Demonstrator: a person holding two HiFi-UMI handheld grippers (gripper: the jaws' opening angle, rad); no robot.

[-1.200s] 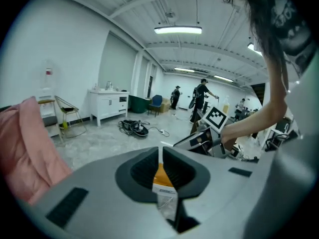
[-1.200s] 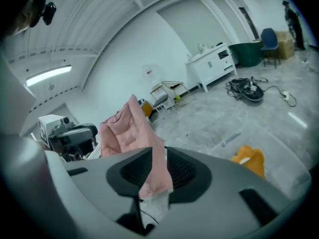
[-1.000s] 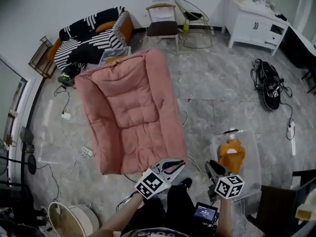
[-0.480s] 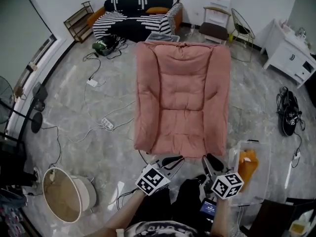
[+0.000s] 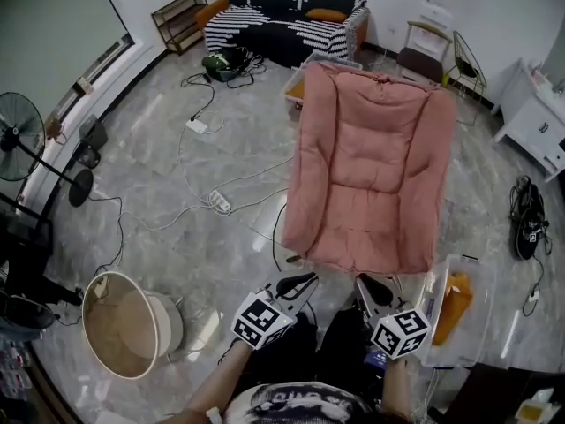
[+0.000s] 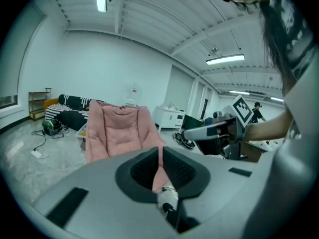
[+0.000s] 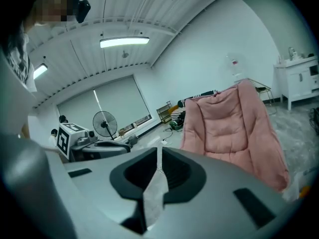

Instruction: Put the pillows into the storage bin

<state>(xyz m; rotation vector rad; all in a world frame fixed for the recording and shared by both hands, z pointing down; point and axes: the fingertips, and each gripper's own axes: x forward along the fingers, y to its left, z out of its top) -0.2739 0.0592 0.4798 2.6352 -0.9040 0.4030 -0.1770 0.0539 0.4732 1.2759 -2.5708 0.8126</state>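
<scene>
A clear storage bin [image 5: 484,318] stands on the floor at the lower right, with an orange pillow [image 5: 452,306] inside it. A big pink quilted cushion [image 5: 371,170] lies spread on the floor just beyond both grippers; it also shows in the left gripper view [image 6: 119,131] and the right gripper view [image 7: 229,123]. My left gripper [image 5: 303,280] hangs in front of the cushion's near edge, jaws together and empty. My right gripper [image 5: 366,283] sits beside it, left of the bin; its jaws have just been closing, with nothing between them.
A round white tub [image 5: 124,325] sits at the lower left, and a standing fan [image 5: 18,140] is at the far left. Cables and a power strip [image 5: 219,203] trail over the floor. A striped sofa [image 5: 282,20], chairs [image 5: 433,51] and a white cabinet [image 5: 530,122] line the far side.
The view has swung left: the pink cushion slid right in view, and the tub and fan came into sight. Both grippers travelled together and stay low in front of the cushion.
</scene>
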